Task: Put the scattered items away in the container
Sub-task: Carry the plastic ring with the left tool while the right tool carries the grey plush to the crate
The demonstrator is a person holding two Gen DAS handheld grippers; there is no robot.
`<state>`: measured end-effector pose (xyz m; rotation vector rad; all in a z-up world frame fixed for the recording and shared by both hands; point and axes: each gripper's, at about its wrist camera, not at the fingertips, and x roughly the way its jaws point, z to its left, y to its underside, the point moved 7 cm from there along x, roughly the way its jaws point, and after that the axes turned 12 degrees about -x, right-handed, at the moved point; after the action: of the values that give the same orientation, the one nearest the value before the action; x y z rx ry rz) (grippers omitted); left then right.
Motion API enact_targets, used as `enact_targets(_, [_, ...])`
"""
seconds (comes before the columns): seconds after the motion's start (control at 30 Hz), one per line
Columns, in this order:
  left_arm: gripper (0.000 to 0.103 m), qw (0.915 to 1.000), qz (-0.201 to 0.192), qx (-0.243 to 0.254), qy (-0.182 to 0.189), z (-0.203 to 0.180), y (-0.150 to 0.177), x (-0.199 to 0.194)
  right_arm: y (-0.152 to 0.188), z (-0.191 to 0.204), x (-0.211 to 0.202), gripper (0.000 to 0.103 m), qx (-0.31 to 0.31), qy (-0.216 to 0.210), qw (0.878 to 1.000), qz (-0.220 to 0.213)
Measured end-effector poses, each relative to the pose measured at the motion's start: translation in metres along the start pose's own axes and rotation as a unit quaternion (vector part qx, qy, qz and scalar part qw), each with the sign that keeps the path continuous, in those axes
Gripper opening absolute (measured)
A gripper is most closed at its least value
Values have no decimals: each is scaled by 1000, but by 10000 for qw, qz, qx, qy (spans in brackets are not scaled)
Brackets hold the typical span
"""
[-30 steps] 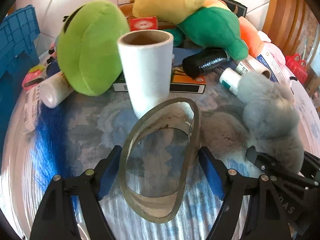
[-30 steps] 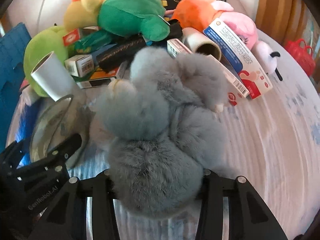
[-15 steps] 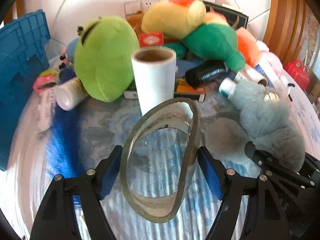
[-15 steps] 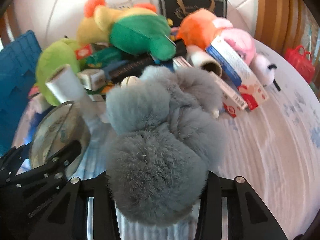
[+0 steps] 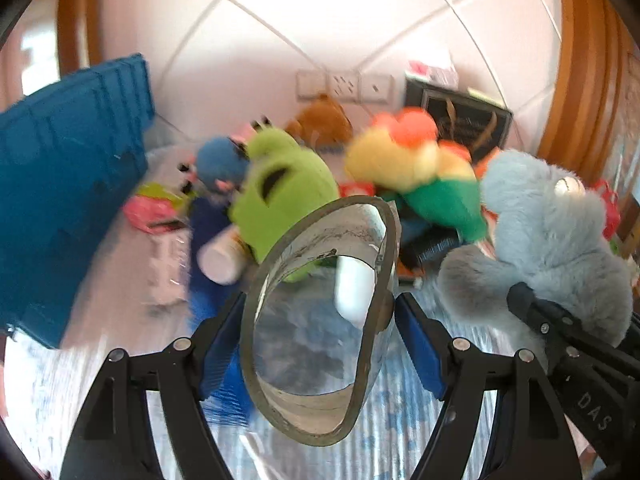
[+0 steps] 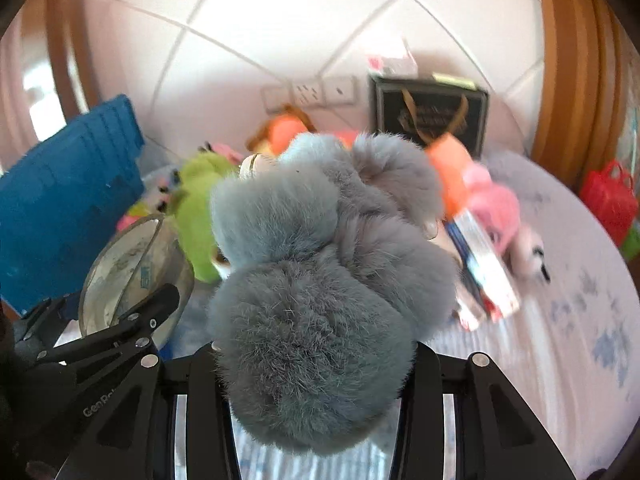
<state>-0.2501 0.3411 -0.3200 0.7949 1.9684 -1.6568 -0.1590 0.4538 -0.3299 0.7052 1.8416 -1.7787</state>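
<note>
The left gripper [image 5: 320,336] pinches a clear tape roll [image 5: 318,320] across its width, squashing it oval, so the blue pads [image 5: 420,344] keep a firm hold; the right gripper [image 6: 316,392] is clamped on the rump of a grey fluffy plush toy [image 6: 320,264]. Both loads hang above the striped cloth [image 6: 560,340], clear of the clutter, presumably for carrying to the blue crate [image 5: 68,184] at the left, where they belong.
</note>
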Motion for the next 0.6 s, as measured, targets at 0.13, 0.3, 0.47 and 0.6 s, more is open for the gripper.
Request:
enact_targets(0.13, [75, 9991, -358, -182, -148, 21, -29, -36, -35, 24, -27, 41, -192, -194, 9990, -356])
enact_targets(0.3, [75, 9950, -831, -361, -431, 54, -65, -78, -75, 60, -55, 41, -478, -494, 9945, -784])
enact_targets(0.47, [75, 9873, -1241, -592, -790, 99, -95, -116, -113, 108, -75, 41, -822, -860, 9858, -1187])
enact_targets(0.6, [75, 9766, -1644, -778, -1148, 147, -125, -149, -145, 158, -89, 41, -1071, -1224, 9753, -1493])
